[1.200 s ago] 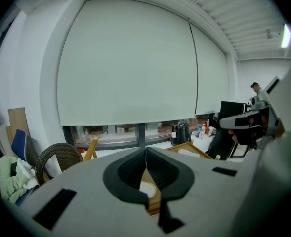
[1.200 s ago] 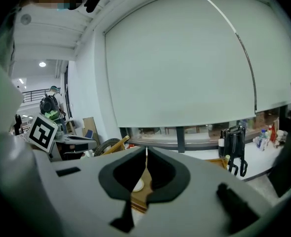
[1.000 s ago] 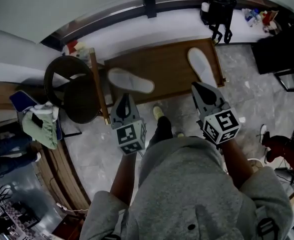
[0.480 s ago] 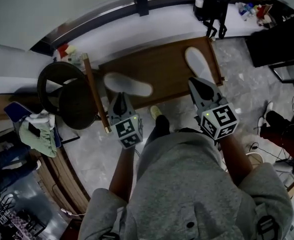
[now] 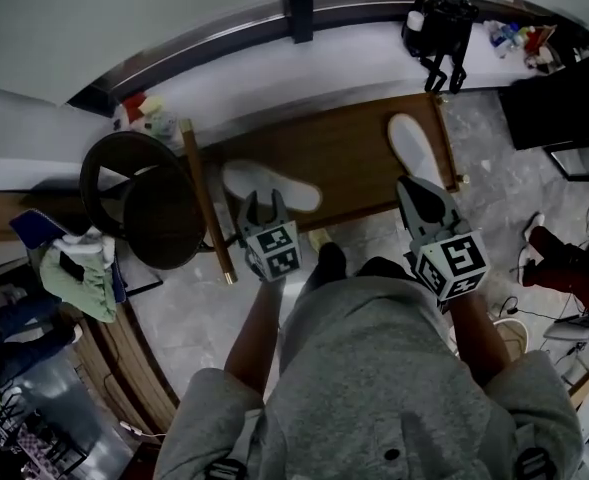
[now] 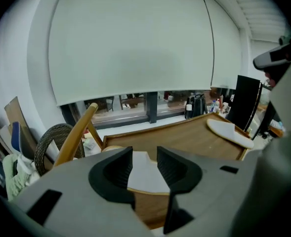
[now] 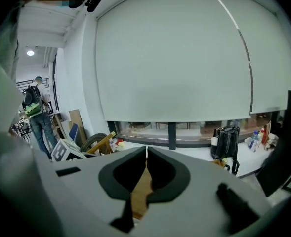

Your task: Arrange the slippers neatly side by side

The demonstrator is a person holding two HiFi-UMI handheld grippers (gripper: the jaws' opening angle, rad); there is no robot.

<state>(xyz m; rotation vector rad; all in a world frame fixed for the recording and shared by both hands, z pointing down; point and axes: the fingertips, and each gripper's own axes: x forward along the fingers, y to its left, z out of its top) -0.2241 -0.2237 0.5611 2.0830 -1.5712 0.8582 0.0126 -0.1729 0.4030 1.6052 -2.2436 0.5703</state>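
The left tongs [image 5: 264, 201], jaws just opened wide, were aimed at the near slipper [image 5: 259, 176], framed between them but ungripped. The right tongs [image 5: 410, 182] were closed, empty. The far slipper [image 5: 414, 148] lay well apart on the counter [image 5: 344, 143]. If pinched shallowly, the near slipper could be nudged off the edge.

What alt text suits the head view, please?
From above, the left gripper, fingers just opened, straddles a white slipper's near edge on a wooden board, not gripping it; the other slipper lies far right, beyond the shut right gripper.
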